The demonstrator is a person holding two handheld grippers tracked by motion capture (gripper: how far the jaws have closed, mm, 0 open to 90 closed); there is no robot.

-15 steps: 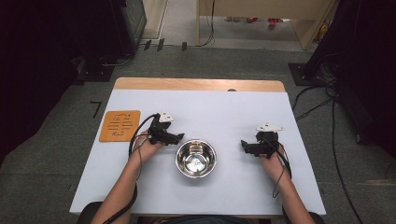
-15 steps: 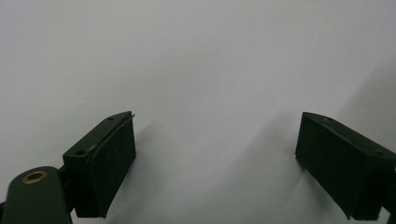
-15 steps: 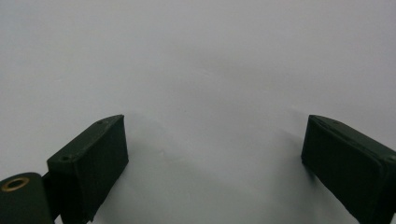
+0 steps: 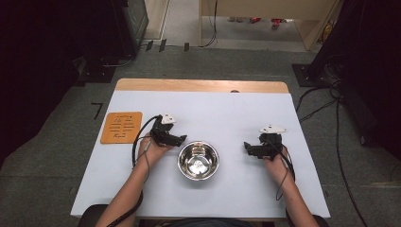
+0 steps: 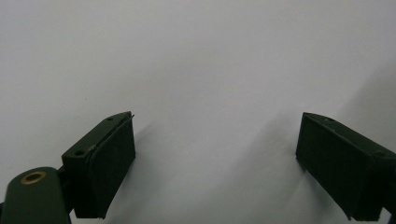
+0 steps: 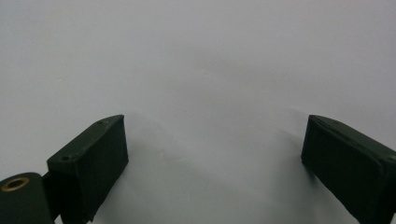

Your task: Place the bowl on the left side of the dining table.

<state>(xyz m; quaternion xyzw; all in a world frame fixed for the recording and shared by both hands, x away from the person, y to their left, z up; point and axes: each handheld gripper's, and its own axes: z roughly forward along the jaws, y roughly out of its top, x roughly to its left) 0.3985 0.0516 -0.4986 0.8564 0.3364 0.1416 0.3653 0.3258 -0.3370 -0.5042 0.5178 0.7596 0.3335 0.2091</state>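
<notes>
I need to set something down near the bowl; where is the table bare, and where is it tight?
Bare: the far half of the table behind the steel bowl, and the near strip in front of it between the forearms. Tight: the gap between the left tool and the bowl's rim. The right tool stands farther off. The orange mat takes the left edge.

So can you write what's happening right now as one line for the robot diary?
left gripper: open, empty, beside steel bowl | right gripper: open, empty, right of bowl | bowl: upright on white table | orange mat: untouched
</notes>
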